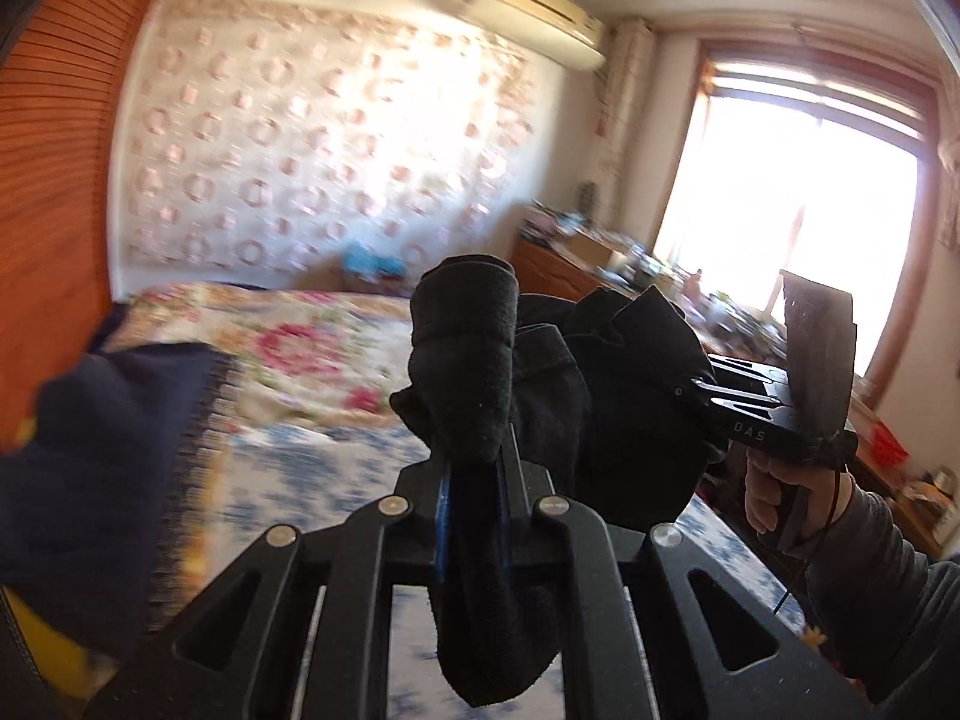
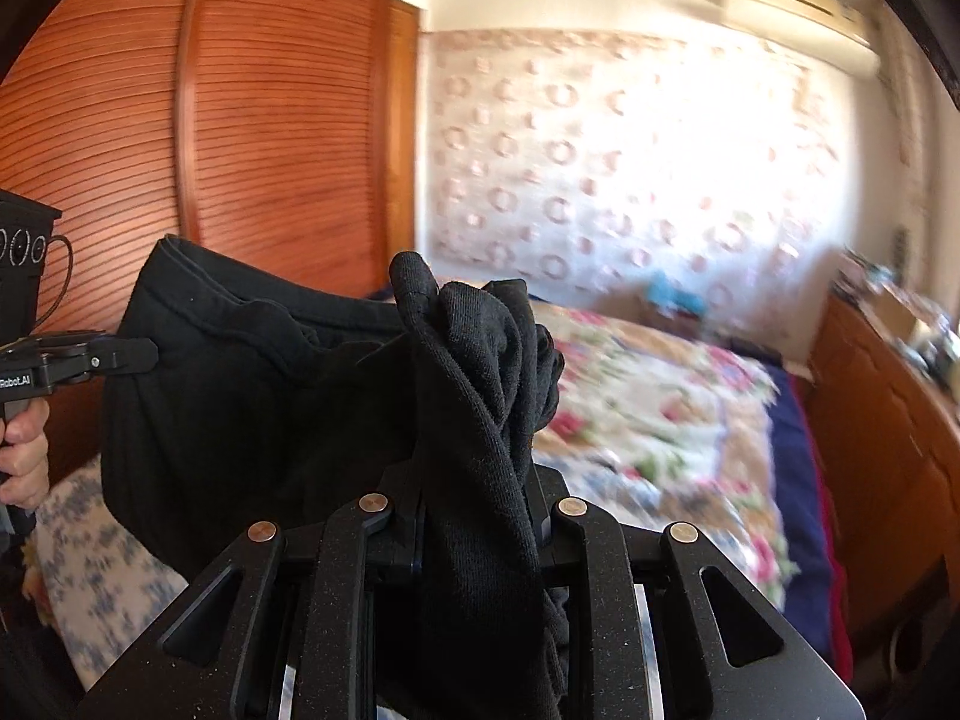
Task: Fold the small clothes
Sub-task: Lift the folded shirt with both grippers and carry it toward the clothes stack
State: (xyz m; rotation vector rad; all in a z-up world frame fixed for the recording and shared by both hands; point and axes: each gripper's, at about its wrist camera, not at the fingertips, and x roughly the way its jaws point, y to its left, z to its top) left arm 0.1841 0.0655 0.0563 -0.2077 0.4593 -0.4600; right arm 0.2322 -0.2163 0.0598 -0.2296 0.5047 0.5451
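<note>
Up close, a black garment is pinched in the left gripper — its jaws are clenched on a bunched fold. The same cloth is stretched across to the right gripper, whose jaws are likewise clamped on a gathered edge. The garment is held in the air above the bed, clear of its floral cover. Beyond, a slatted wooden wardrobe and a bright window are seen.
</note>
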